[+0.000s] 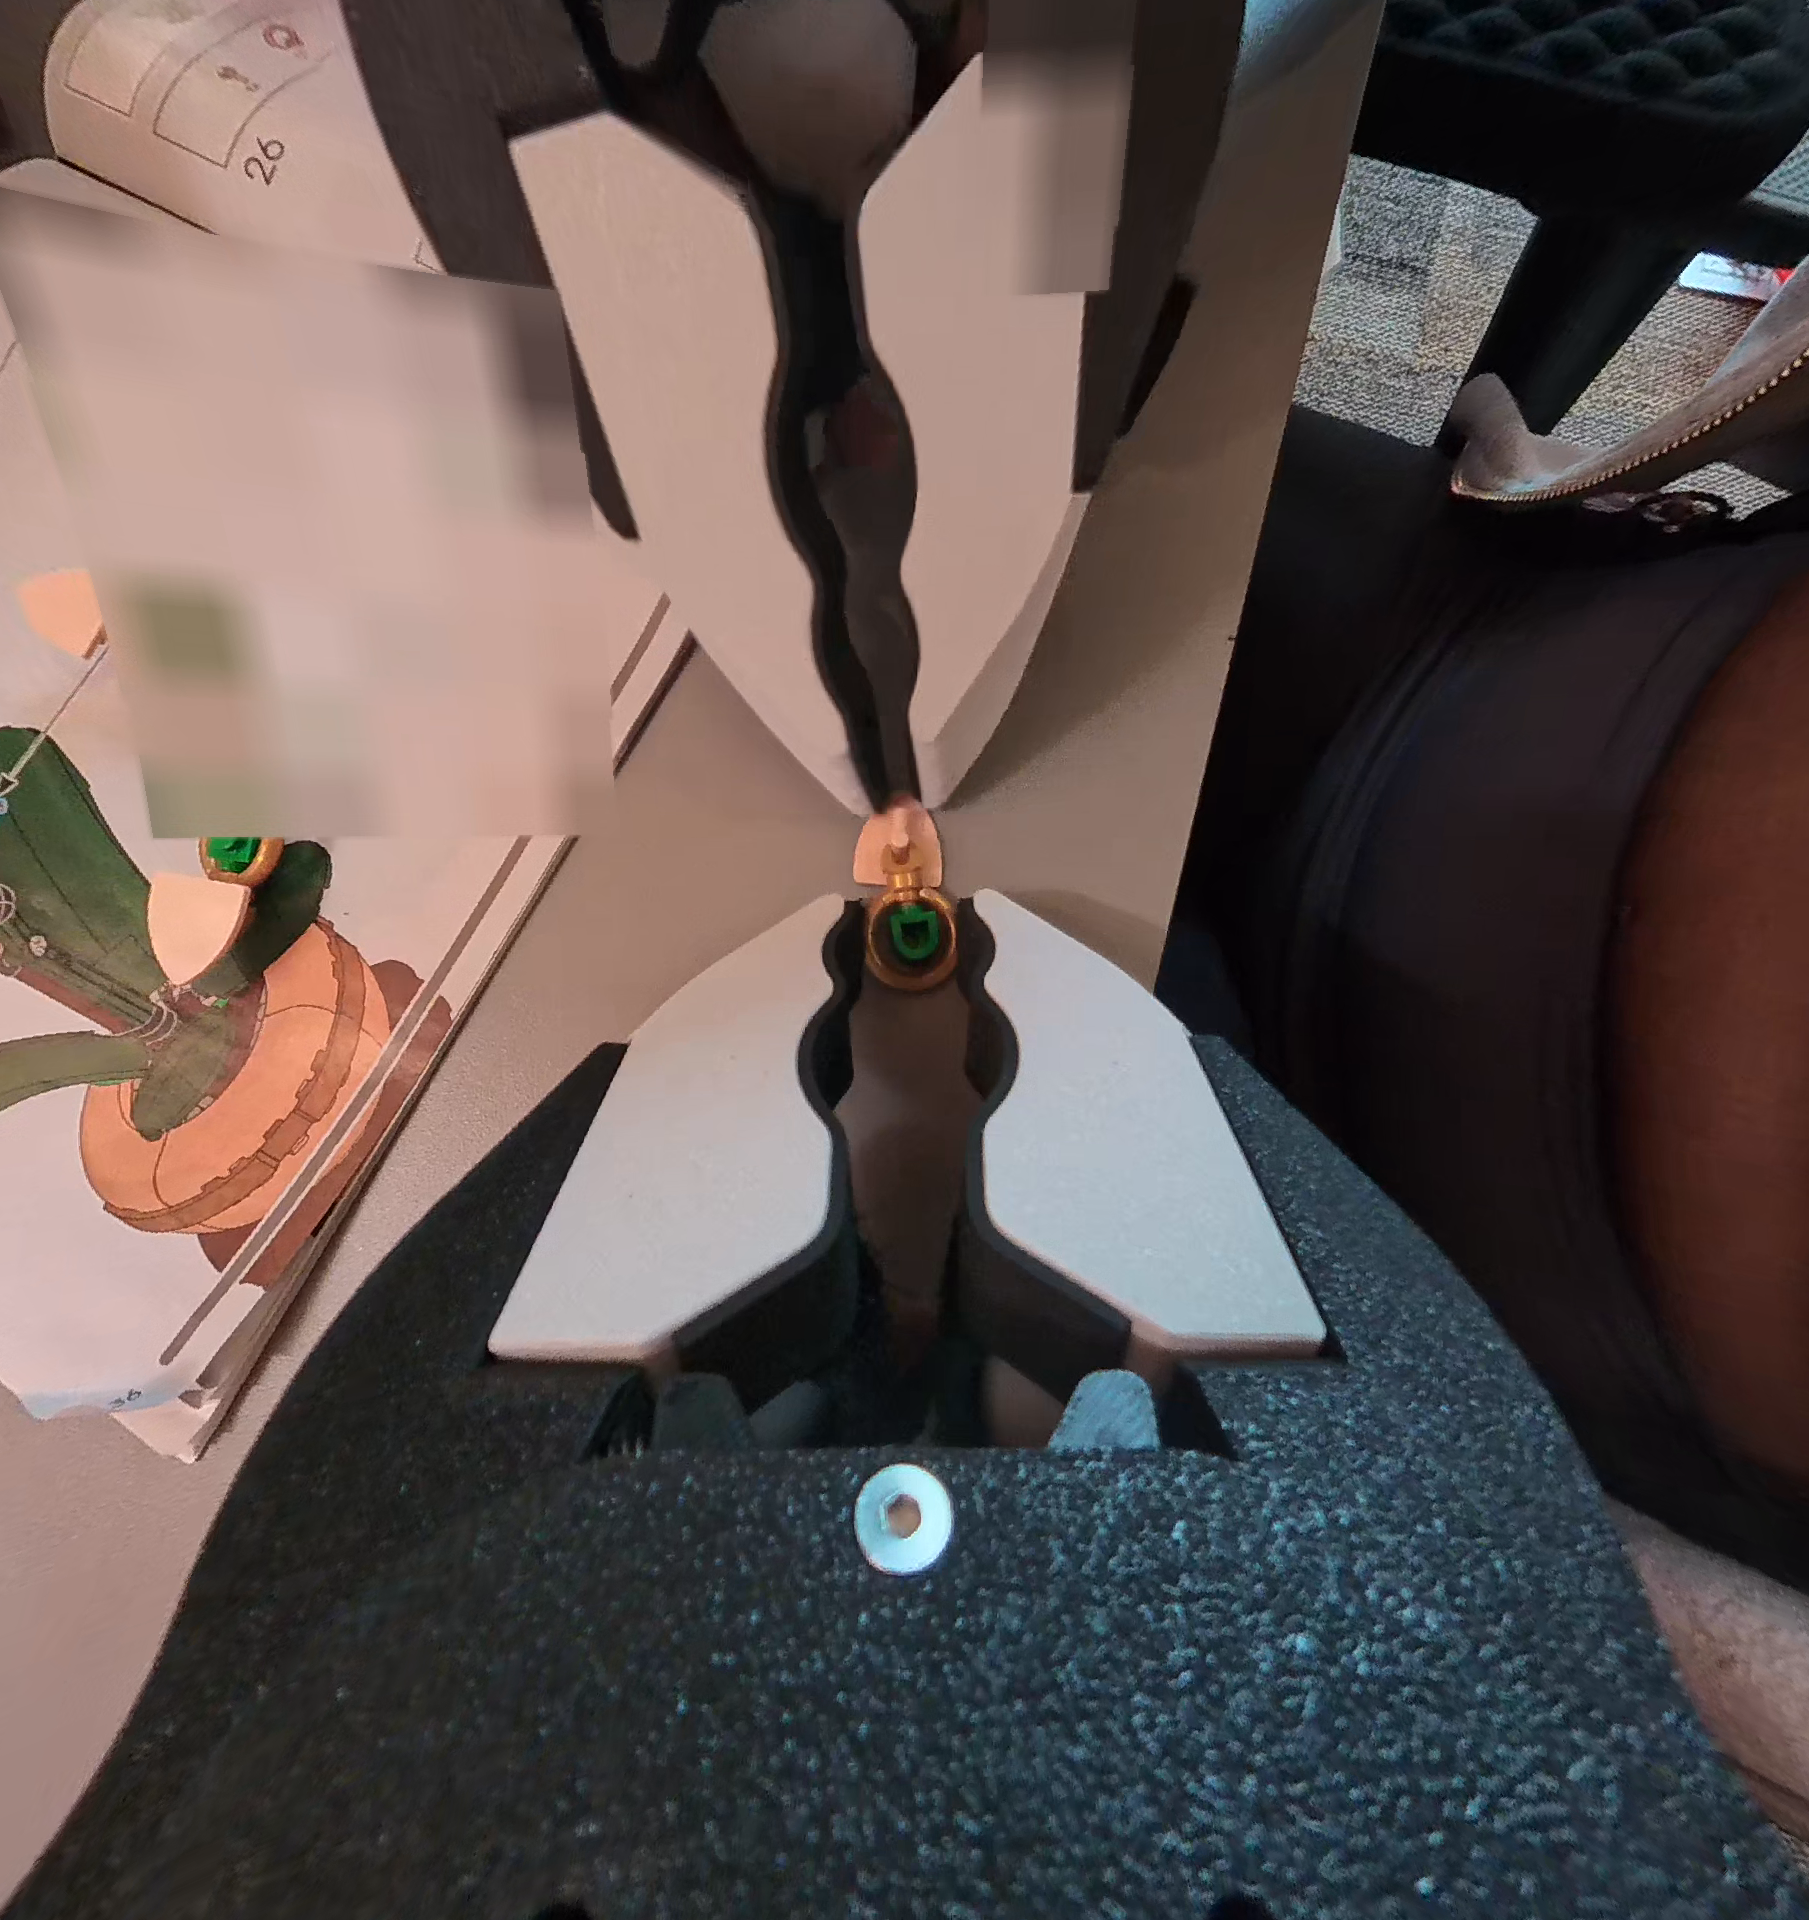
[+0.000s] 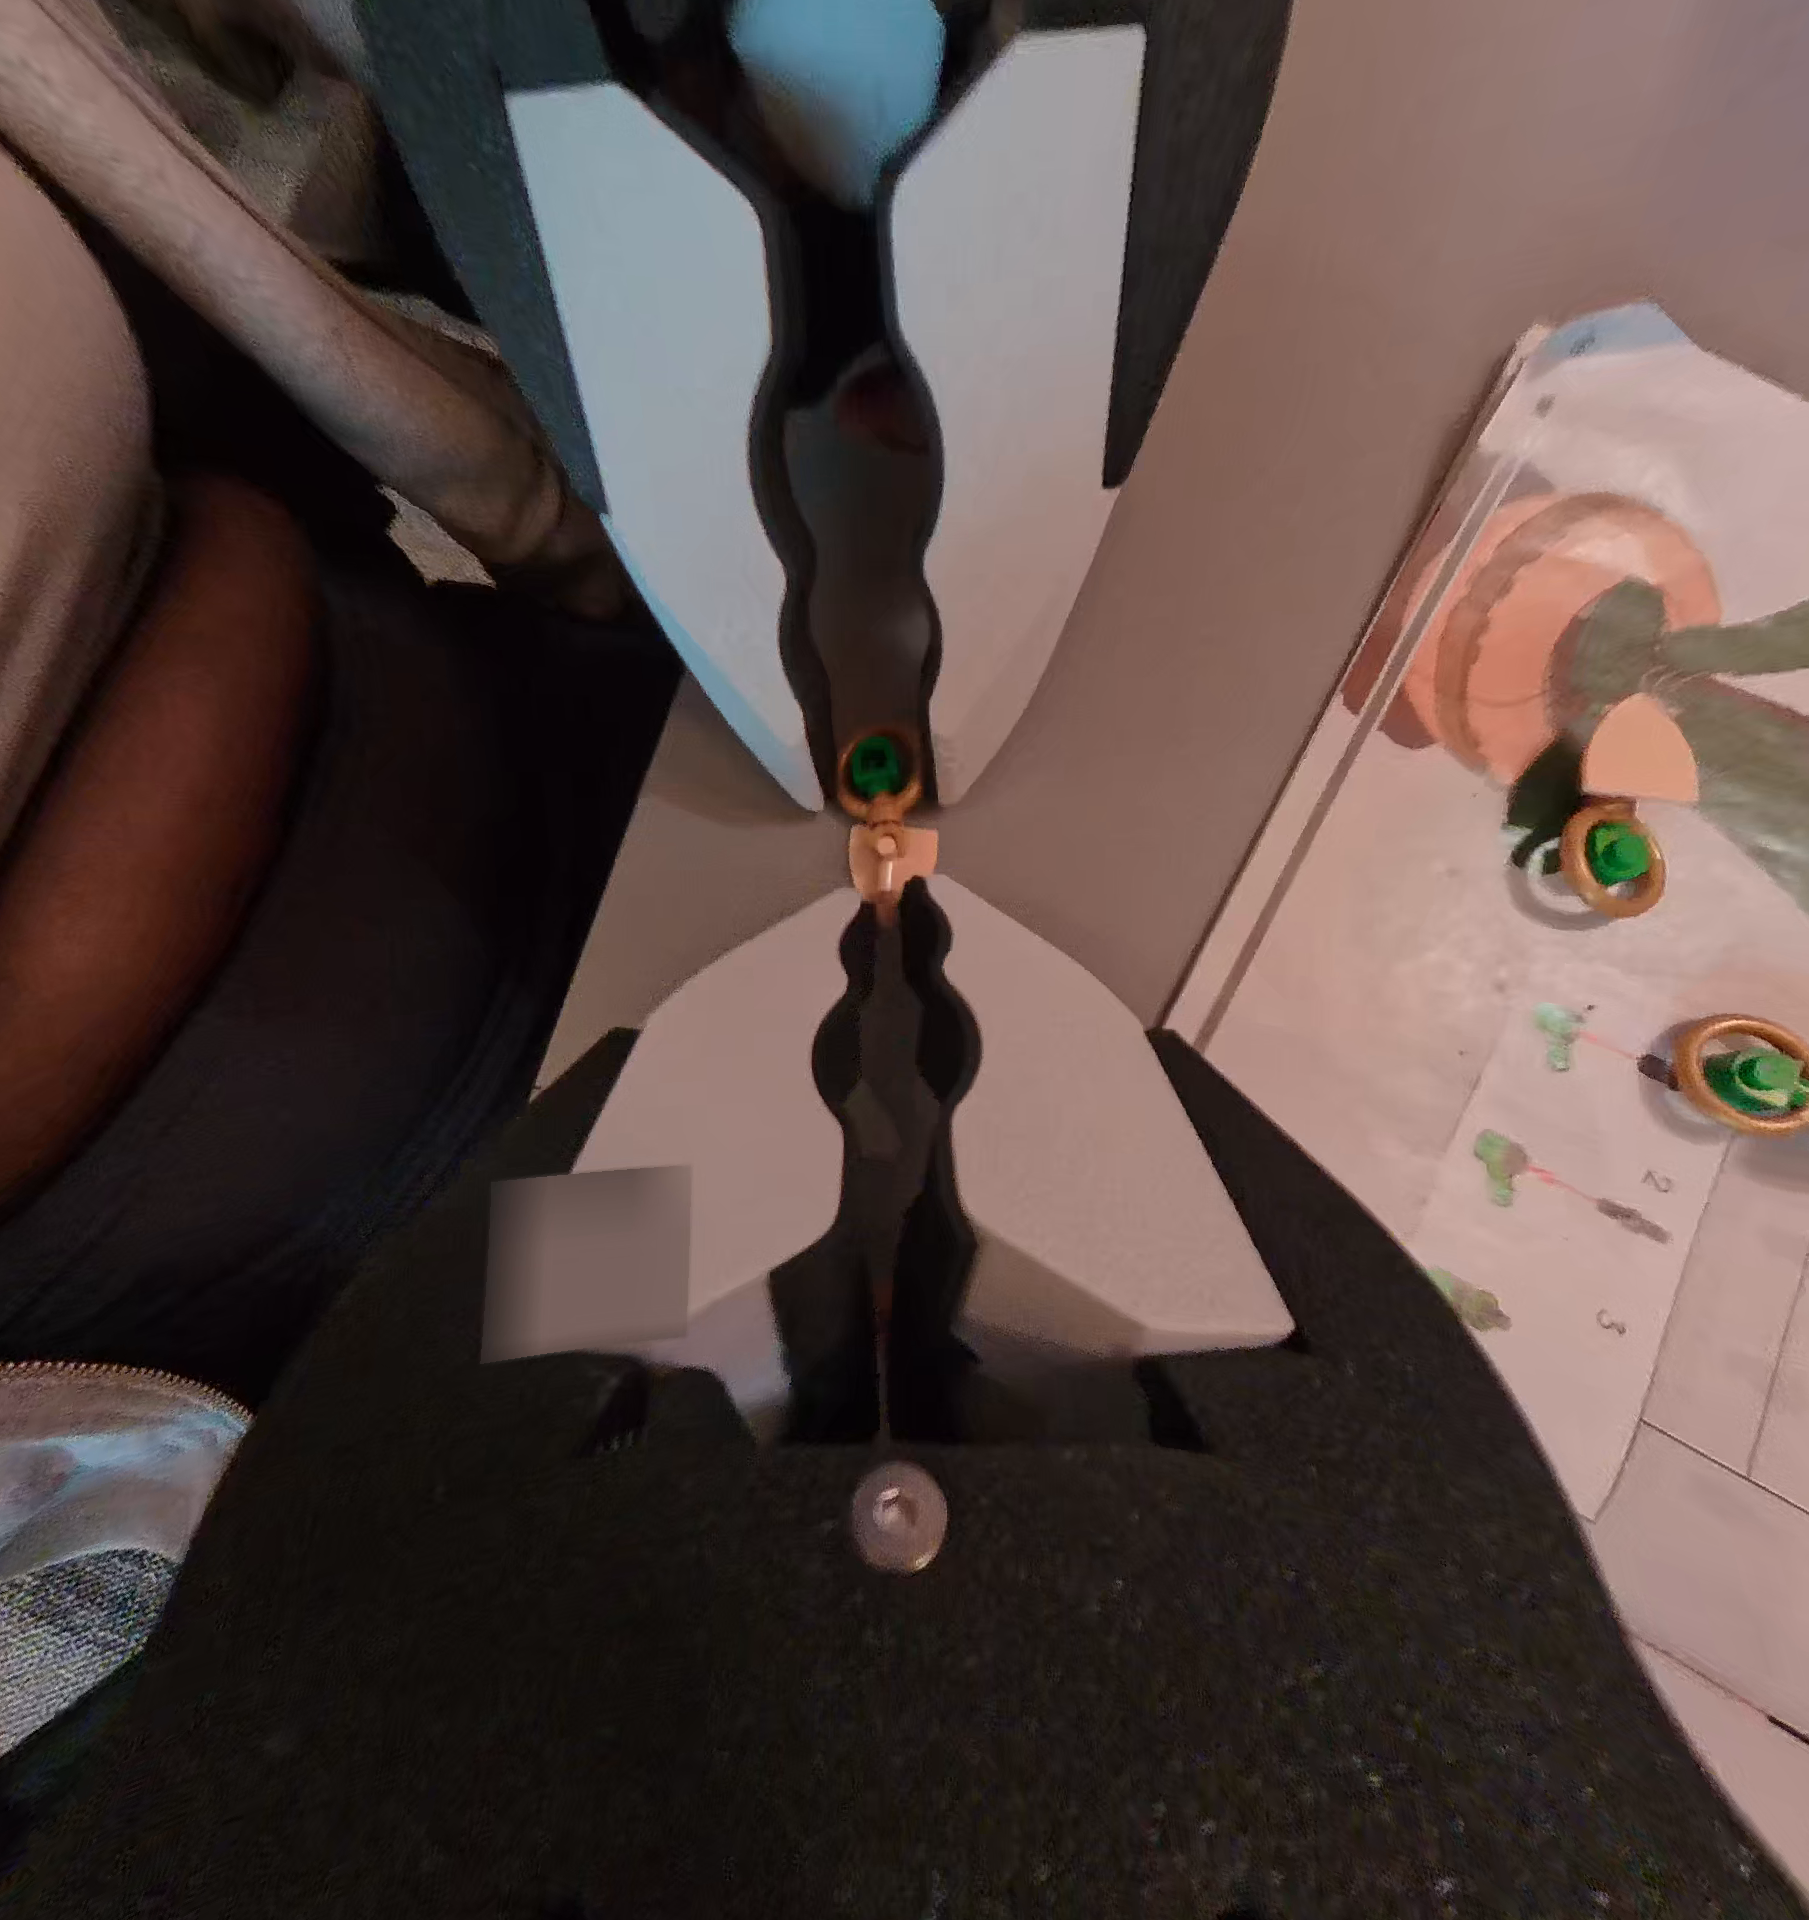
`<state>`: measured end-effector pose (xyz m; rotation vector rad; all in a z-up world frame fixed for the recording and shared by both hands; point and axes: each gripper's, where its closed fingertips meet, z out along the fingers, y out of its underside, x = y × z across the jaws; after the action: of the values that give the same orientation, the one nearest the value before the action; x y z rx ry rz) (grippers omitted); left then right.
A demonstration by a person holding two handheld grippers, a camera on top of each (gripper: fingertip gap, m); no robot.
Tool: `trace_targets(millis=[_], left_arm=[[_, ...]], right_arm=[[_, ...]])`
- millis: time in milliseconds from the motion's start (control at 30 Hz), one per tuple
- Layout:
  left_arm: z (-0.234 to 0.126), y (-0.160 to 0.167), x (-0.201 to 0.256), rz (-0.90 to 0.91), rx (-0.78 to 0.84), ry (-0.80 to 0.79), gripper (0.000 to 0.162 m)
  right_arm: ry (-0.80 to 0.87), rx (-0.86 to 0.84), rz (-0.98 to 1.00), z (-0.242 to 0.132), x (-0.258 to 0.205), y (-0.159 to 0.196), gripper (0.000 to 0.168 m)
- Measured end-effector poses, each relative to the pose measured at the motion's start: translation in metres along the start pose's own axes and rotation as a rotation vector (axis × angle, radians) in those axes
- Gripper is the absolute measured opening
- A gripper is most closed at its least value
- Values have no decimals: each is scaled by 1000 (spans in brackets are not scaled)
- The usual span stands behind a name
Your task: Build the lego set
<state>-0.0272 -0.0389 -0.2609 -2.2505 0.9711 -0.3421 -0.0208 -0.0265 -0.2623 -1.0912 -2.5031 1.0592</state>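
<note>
My left gripper [image 1: 906,920] is shut on a gold ring with a green stud in it [image 1: 908,940]. My right gripper [image 2: 892,896] is shut on a small tan petal-shaped piece [image 2: 892,857]. The two grippers meet tip to tip above the grey table. The ring's short gold pin touches the middle of the tan piece [image 1: 898,847]. In the left wrist view the right gripper [image 1: 895,802] comes in from the top. In the right wrist view the left gripper [image 2: 879,795] comes in from the top, with the ring [image 2: 879,767] between its tips.
An open instruction booklet [image 1: 256,1091] lies on the grey table [image 1: 692,790], left of the grippers; it also shows in the right wrist view [image 2: 1502,1039]. A person's leg [image 1: 1710,1039] and a bag with a zipper [image 1: 1658,457] are beside the table edge.
</note>
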Motion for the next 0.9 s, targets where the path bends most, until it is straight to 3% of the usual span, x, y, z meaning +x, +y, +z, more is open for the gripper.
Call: trace_targets(millis=[633, 900], left_arm=[[1, -1, 0, 42, 1, 31, 17], [2, -1, 0, 56, 1, 51, 17]], right_arm=[[151, -61, 104, -1, 3, 2, 12], [110, -57, 149, 0, -1, 1, 6]])
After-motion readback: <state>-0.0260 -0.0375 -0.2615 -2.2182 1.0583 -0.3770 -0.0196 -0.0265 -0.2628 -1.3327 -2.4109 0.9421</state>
